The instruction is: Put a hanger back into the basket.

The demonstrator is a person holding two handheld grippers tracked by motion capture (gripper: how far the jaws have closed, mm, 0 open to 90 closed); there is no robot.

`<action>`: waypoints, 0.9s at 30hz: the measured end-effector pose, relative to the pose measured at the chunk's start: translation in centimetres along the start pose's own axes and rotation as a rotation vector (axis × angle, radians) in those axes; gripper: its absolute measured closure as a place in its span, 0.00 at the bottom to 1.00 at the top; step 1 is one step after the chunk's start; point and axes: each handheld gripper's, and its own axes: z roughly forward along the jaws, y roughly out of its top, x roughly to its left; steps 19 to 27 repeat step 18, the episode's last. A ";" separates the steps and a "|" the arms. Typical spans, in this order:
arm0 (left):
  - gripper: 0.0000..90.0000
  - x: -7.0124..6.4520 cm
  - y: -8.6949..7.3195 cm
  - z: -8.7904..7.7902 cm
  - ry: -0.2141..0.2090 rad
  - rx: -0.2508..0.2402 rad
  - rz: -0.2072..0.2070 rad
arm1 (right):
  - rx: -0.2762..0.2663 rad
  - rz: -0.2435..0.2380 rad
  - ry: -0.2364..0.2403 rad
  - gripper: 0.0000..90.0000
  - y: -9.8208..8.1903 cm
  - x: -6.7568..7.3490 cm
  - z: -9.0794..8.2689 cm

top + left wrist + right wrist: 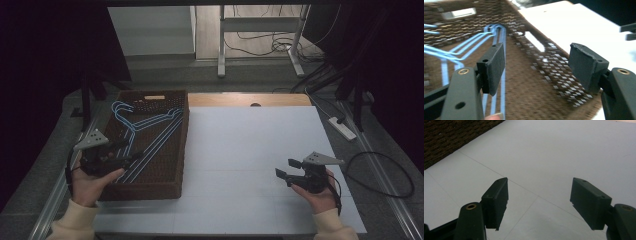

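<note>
Over on the left, the left gripper (pixel 131 158) hangs above the near part of the brown woven basket (pixel 181 145), jaws wide apart with nothing between them. Below it the blue wire hangers (pixel 145 132) lie flat on the basket floor, hooks toward the far left corner. Across the white table (pixel 250 145), well apart from the basket, the right gripper (pixel 286 170) hovers above bare tabletop, jaws spread and empty.
</note>
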 end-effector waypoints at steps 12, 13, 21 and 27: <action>0.33 -3.4 -3.0 2.3 -0.052 -0.017 0.062 | -0.013 0.001 0.020 0.36 0.3 -0.5 -0.8; 0.33 -3.5 -3.1 2.4 -0.051 -0.013 0.065 | -0.012 -0.002 0.022 0.36 0.3 -0.5 -0.8; 0.33 -3.7 -3.3 2.7 -0.059 -0.009 0.072 | -0.003 -0.019 0.022 0.36 0.4 -0.4 -0.9; 0.33 -3.7 -3.3 2.7 -0.059 -0.009 0.072 | -0.003 -0.019 0.022 0.36 0.4 -0.4 -0.9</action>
